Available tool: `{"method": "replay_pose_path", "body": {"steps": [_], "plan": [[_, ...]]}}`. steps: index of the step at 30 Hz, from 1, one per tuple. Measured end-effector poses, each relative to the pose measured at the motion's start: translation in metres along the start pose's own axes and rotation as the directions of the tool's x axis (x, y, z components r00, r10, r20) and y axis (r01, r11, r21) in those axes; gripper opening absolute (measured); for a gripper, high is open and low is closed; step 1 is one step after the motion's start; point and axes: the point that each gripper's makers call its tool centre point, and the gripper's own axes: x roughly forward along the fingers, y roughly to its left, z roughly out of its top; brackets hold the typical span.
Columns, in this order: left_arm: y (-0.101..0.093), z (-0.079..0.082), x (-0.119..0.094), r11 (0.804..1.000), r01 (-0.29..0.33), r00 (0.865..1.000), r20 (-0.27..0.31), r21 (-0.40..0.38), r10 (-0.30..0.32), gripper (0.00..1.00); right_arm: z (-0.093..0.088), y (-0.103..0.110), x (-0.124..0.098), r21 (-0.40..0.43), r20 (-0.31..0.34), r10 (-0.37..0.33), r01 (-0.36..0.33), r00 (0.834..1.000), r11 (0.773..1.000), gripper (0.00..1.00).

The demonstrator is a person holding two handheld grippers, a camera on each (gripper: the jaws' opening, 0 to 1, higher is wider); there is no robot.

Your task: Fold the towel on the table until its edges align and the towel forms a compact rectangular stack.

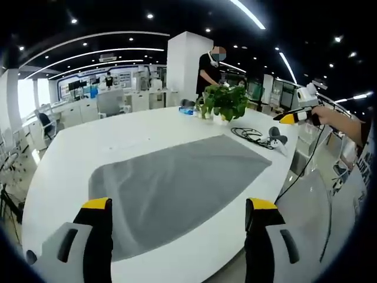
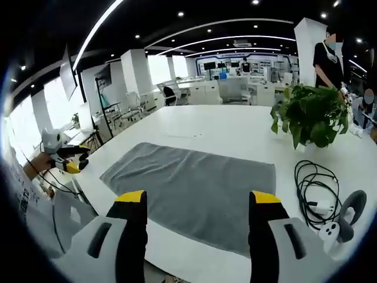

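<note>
We hold a gripper in each hand, and we look down along both of them at a big white table (image 1: 70, 159). The gray towel (image 1: 177, 183) lies flat and spread out in the middle of it. No part of it looks folded over yet.

In the left gripper view, our left gripper (image 1: 178, 230) hangs above the near edge of the towel. Its two yellow-tipped jaws stand wide apart with nothing between them. In the right gripper view, our right gripper (image 2: 199, 227) hangs over another edge of the towel (image 2: 194, 191), and its jaws are spread wide too, holding nothing.

We think the first fold has not started. To do it well, we should bring each gripper down to one corner on the same side of the towel. We should pinch just the cloth, not the table. Then we lift both corners together, carry them across at the same speed, and lay them right on the far corners so the edges match.

A green plant (image 2: 312, 115) stands on the table past the towel. A black cable (image 2: 315, 186) and a small controller (image 2: 339, 221) lie near one end of the towel. We should keep the cloth away from them so it does not snag or cover them.
</note>
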Motion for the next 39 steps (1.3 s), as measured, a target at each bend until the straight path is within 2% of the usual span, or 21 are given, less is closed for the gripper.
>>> {"method": "replay_pose_path", "body": {"steps": [8,17,31,39], "plan": [[-0.001,0.003,0.001,1.000,0.003,1.000,0.004,0.004,-0.003,0.96,0.005,-0.004,-0.001,-0.007,0.011,-0.005,0.005,1.000,1.000,0.70],[-0.001,0.004,0.002,1.000,-0.003,1.000,0.004,0.004,0.003,0.96,0.001,-0.002,0.000,-0.001,0.006,-0.005,0.005,1.000,1.000,0.70],[0.031,-0.001,-0.006,0.991,-0.122,0.992,0.014,-0.052,0.123,0.97,-0.018,0.004,0.002,0.019,-0.015,-0.023,0.023,1.000,1.000,0.74],[0.041,-0.015,-0.002,0.989,-0.133,0.991,-0.003,-0.069,0.133,0.97,-0.028,-0.001,0.008,-0.008,-0.025,-0.058,0.058,0.998,0.998,0.78]]}}
